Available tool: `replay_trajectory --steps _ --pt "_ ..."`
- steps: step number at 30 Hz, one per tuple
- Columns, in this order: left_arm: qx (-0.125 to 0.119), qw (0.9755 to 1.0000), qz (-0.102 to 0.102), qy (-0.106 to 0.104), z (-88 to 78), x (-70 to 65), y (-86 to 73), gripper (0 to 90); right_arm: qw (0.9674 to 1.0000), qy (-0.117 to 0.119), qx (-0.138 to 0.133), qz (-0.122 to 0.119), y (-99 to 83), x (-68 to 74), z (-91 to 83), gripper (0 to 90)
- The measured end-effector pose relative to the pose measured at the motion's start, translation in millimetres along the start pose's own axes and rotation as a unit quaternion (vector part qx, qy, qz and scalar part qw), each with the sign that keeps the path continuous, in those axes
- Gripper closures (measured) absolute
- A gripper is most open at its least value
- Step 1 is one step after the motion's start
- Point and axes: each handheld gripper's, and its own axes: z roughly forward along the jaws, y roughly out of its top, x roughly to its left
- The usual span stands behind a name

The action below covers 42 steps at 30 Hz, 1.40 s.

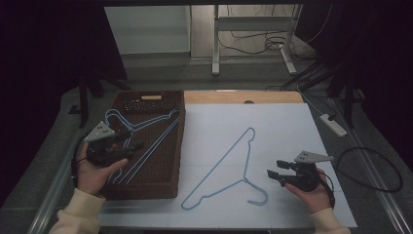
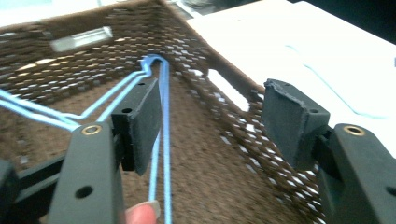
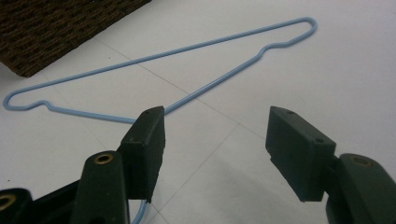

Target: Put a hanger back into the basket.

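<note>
While both claws stand spread | left claw [image 1: 127, 146] above basket [image 1: 176, 146] hangers [image 1: 146, 127] | right claw [image 1: 274, 174] near hanger [image 1: 229, 168] hook, open white worktop [image 1: 282, 126] beyond.

At the upper middle of the frame we list a grey metal stand [image 1: 253, 36] with tangled cables [image 1: 265, 44] at its feet. At right centre we note a white power strip [image 1: 333, 124] and a looped black cable [image 1: 372, 168] on the floor [image 1: 243, 80].
</note>
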Motion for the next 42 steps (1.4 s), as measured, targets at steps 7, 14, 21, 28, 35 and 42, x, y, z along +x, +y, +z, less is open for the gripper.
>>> replay_trajectory --steps 7,14,21,28,35,42 --pt "-0.006 0.9993 0.026 -0.027 3.3 -28.3 -1.9 36.7 1.0 0.001 0.003 -0.002 1.0 1.2 -1.1 38.5" --pt "-0.012 0.9984 0.039 -0.04 10.6 -48.6 -7.5 36.7 0.9998 -0.006 0.015 -0.013 3.6 5.2 -3.7 39.0" --pt "-0.003 0.9983 0.036 -0.045 20.9 -55.8 -14.5 36.7 0.999 -0.012 0.036 -0.023 6.8 10.4 -5.1 39.1" --pt "0.003 0.9982 0.036 -0.047 27.1 -58.6 -16.4 36.6 0.9981 -0.014 0.051 -0.031 9.4 15.4 -5.2 39.4" --pt "0.009 0.9976 0.04 -0.055 31.2 -61.4 -20.6 36.5 0.9971 -0.01 0.067 -0.034 15.3 20.1 -4.3 39.9" --pt "0.009 0.9974 0.033 -0.063 27.8 -59.3 -23.4 36.4 0.9938 -0.007 0.099 -0.05 30.6 32.5 -4.7 39.9"
